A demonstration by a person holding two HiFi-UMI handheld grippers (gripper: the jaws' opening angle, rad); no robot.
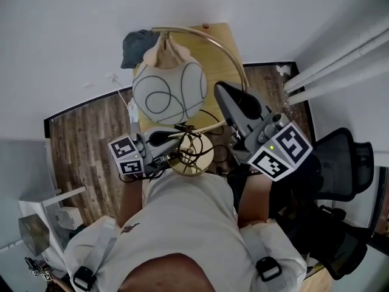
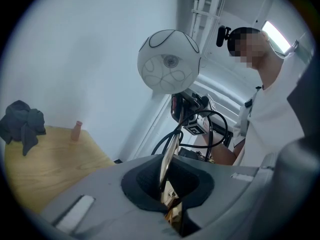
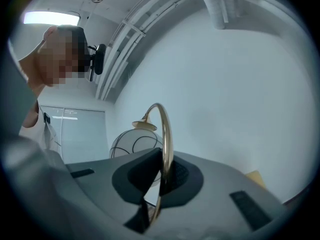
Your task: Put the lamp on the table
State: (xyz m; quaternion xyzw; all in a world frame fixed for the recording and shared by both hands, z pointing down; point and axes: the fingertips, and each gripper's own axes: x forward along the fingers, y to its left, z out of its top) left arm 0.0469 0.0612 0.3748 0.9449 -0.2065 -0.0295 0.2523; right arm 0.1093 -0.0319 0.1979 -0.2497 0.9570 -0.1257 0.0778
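Note:
The lamp has a white globe shade with black loops, a curved gold stem and a round gold base. It is held in the air in front of the person, short of the wooden table. My left gripper is shut on the gold rod just above the base, seen between its fingers in the left gripper view. My right gripper is shut on the stem higher up; the globe hangs beyond it. A black cord tangles over the base.
A dark cloth lies on the table's left part, and a small pinkish peg stands at its far edge. White walls close in behind. A black office chair stands at the right on the wood floor.

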